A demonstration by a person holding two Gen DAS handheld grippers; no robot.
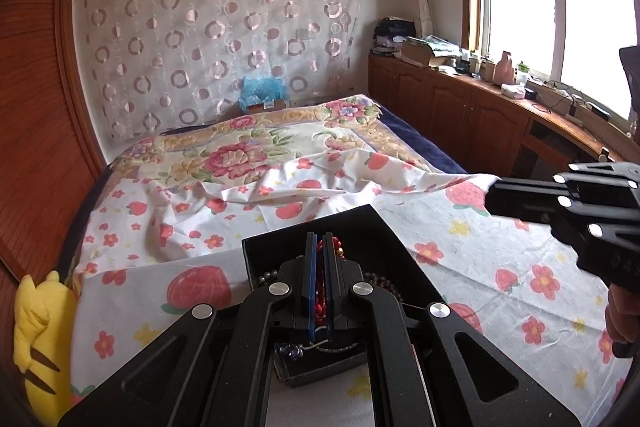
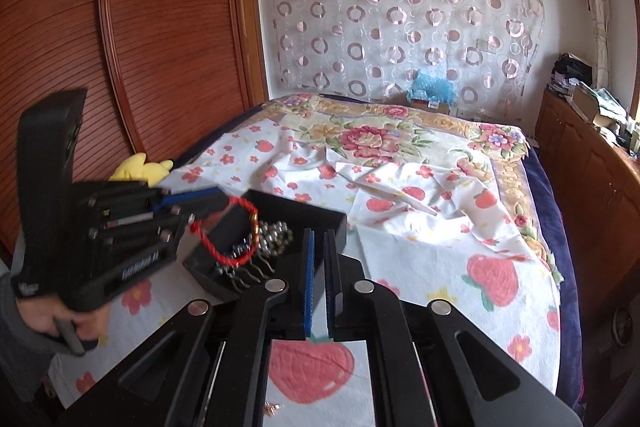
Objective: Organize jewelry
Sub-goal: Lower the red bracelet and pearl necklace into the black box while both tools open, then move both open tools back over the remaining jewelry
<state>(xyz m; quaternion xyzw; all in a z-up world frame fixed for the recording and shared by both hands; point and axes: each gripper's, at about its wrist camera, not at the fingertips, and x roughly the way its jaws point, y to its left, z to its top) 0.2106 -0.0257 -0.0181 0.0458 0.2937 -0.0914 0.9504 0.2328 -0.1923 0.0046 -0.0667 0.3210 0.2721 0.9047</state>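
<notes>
A black jewelry box (image 1: 368, 227) sits on the strawberry-print sheet on the bed. My left gripper (image 1: 320, 239) is shut on a red braided cord bracelet (image 1: 320, 287) and holds it above the box. In the right wrist view the left gripper (image 2: 212, 203) is at left and the red bracelet (image 2: 224, 231) hangs from it over the box (image 2: 304, 215), which holds metal beads (image 2: 276, 231) and hair pins. My right gripper (image 2: 319, 239) is nearly shut and empty, just right of the box; it also shows in the left wrist view (image 1: 496, 195).
A yellow plush toy (image 1: 36, 339) lies at the bed's left edge by the wooden wardrobe (image 2: 160, 47). A small gold piece (image 2: 274, 407) lies on the sheet under my right gripper. Wooden cabinets (image 1: 460, 115) with clutter run along the window at right.
</notes>
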